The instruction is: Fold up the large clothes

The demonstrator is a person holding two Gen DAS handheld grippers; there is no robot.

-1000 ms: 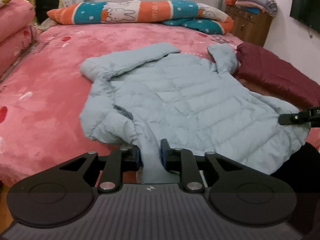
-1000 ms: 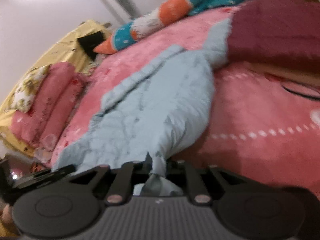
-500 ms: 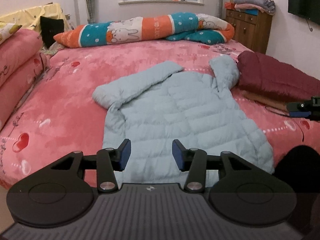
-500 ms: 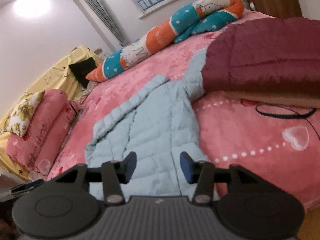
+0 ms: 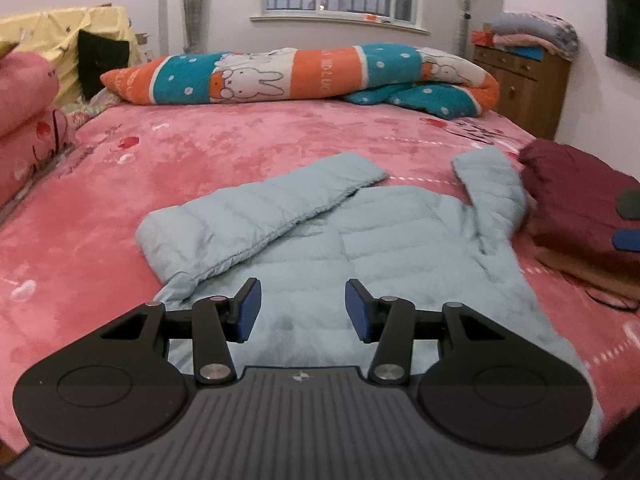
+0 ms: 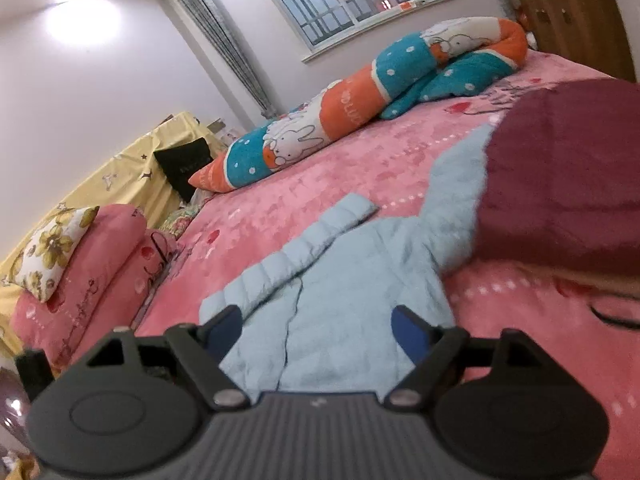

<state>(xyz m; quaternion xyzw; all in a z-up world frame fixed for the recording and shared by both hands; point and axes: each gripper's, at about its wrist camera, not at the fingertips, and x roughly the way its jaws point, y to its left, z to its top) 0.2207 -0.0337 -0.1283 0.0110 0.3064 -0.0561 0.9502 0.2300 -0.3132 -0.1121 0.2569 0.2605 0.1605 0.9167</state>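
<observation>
A pale blue puffer jacket (image 5: 360,248) lies spread flat on the pink bed (image 5: 200,152), hem toward me, one sleeve angled to the left and the other running up beside a dark red quilt. My left gripper (image 5: 303,307) hovers open above the hem with nothing between its blue pads. The right wrist view shows the same jacket (image 6: 352,304) from the right side. There my right gripper (image 6: 316,332) hangs over the hem's right part, its jaws opening, nothing between them. Its tip (image 5: 630,220) shows at the right edge of the left wrist view.
A folded dark red quilt (image 5: 580,208) lies right of the jacket, touching its sleeve. A rolled orange-and-teal bunny blanket (image 5: 296,74) runs along the far side of the bed. Pink pillows (image 6: 80,280) stack at the left. A wooden dresser (image 5: 520,72) stands at the back right.
Both grippers let go of the jacket's hem and opened. The jacket dropped flat on the bed. Both views have pulled back and tilted up, showing more of the room.
</observation>
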